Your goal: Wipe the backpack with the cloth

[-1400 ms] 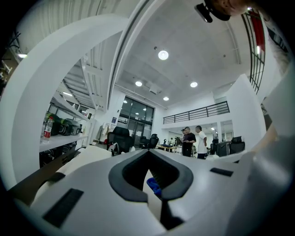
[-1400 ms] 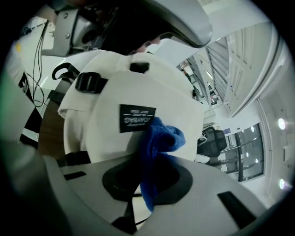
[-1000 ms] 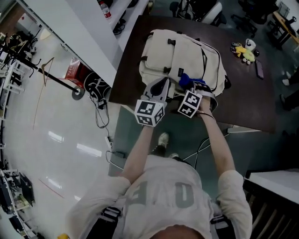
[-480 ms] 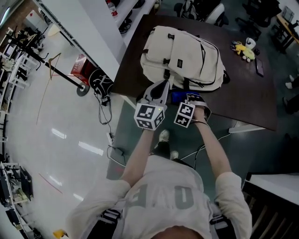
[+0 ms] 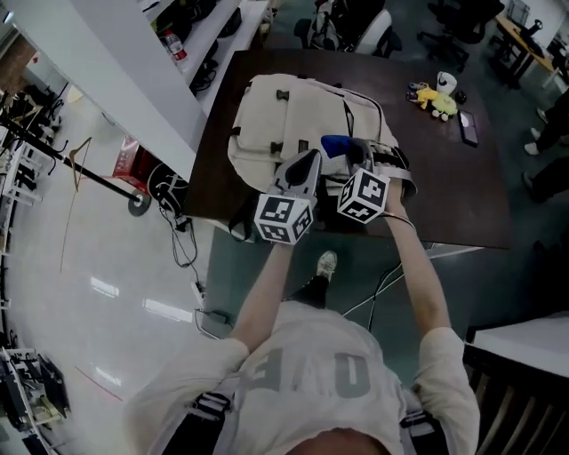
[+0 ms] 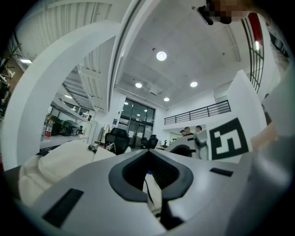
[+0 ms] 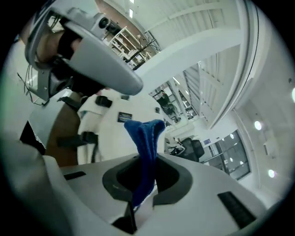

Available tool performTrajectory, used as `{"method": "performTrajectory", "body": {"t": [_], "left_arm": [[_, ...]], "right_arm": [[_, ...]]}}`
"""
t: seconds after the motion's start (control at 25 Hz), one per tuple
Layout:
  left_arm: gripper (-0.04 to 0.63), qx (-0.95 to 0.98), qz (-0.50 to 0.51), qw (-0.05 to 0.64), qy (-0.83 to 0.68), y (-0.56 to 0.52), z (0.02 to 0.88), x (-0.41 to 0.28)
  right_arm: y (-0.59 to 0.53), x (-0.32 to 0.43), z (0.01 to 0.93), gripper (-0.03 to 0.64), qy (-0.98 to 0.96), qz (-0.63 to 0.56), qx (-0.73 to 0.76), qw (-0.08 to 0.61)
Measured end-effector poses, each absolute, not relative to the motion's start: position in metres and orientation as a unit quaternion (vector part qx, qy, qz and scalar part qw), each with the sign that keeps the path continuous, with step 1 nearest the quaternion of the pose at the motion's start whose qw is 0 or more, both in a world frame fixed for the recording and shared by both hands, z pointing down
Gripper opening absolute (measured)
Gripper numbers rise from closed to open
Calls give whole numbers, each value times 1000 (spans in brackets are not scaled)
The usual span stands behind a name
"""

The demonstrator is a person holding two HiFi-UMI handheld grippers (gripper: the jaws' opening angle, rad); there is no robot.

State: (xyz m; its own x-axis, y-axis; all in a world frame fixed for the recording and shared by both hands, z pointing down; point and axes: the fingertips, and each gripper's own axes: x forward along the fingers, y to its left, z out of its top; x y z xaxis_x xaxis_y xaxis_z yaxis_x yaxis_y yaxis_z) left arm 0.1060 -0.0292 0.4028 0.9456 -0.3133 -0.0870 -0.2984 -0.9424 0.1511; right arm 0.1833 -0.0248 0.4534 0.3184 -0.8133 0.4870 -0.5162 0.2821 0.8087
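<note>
A cream backpack (image 5: pixel 284 129) lies flat on the dark brown table (image 5: pixel 444 191). My right gripper (image 5: pixel 348 155) is shut on a blue cloth (image 5: pixel 335 145), which rests on the backpack's near right part. In the right gripper view the blue cloth (image 7: pixel 144 136) stands up out of the shut jaws of the right gripper (image 7: pixel 144 173), with the backpack (image 7: pixel 94 117) behind. My left gripper (image 5: pixel 305 167) hovers over the backpack's near edge, jaws together. The left gripper (image 6: pixel 150 161) points upward, with the backpack (image 6: pixel 55 161) at its left and nothing visibly held.
A yellow plush toy (image 5: pixel 436 98) and a dark flat device (image 5: pixel 468 127) lie on the table's far right. Office chairs (image 5: pixel 356 27) stand beyond the table. A long white counter (image 5: pixel 133 71) runs along the left. Cables (image 5: pixel 178 240) lie on the floor below the table's near edge.
The right gripper carried the blue cloth toward the backpack's near edge, then back up onto its front. The left gripper stayed close beside it, still shut.
</note>
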Motion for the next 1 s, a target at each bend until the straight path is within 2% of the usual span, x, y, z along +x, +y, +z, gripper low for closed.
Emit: {"method": "performTrajectory", "body": {"t": [0.2,0.4,0.52,0.68,1.0], "left_arm": [[5,985,-62,73,-145,-68,397,174],[5,981,-49,86,-164,-115,411,205],[5,977,-40,106,-178,-134,425,209],[5,978,-24,98,-181,-139,436,216],[5,978,-28,106,-178,-149,445,214]], "right_arm": [[-82,285,429,41,-542,-119,605,570],[-147,353,458,41,-551,-66,594,582],[-177,359,491,41,-569,-47,561,599],[-191,349,532,41,-581,-50,515,628],[-170,335,538,41,-597,-76,488,632]]}}
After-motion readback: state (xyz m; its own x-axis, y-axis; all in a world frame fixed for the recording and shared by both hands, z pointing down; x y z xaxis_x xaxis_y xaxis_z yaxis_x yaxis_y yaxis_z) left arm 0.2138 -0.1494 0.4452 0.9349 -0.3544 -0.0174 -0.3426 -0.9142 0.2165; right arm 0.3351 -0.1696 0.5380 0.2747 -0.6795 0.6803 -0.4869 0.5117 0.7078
